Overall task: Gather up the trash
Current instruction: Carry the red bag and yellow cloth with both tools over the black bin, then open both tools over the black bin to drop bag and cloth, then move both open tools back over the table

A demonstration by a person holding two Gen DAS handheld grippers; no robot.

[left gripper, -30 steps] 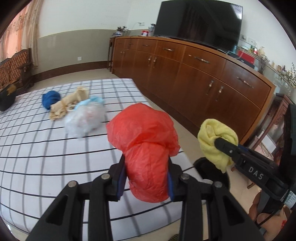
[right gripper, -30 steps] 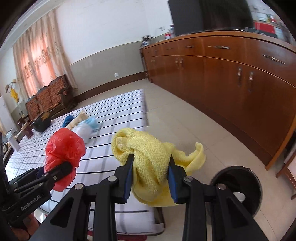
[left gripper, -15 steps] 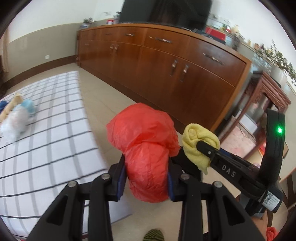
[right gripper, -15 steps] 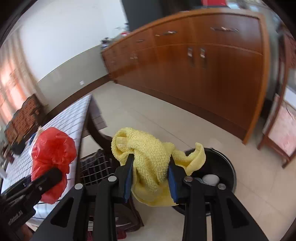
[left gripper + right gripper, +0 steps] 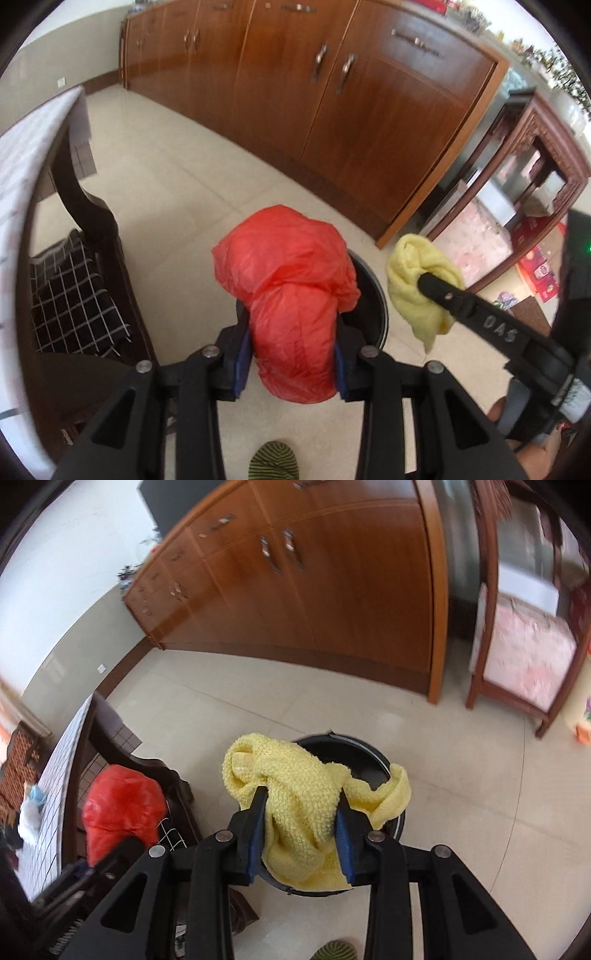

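Tiled floor (image 5: 258,709) w/ wood cabinets (image 5: 332,110) behind; black bin (image 5: 369,753) on floor below both grippers. My left gripper (image 5: 291,360) clamps red plastic bag (image 5: 291,295) above bin; my right gripper (image 5: 301,840) clamps yellow cloth (image 5: 295,794) over bin's opening. Table edge (image 5: 22,155) at left.

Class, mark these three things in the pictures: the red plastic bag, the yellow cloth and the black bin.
red plastic bag (image 5: 291,295): left wrist view, on its crumpled middle.
yellow cloth (image 5: 303,805): right wrist view, on the bunched middle fold.
black bin (image 5: 369,755): right wrist view, on its far rim.
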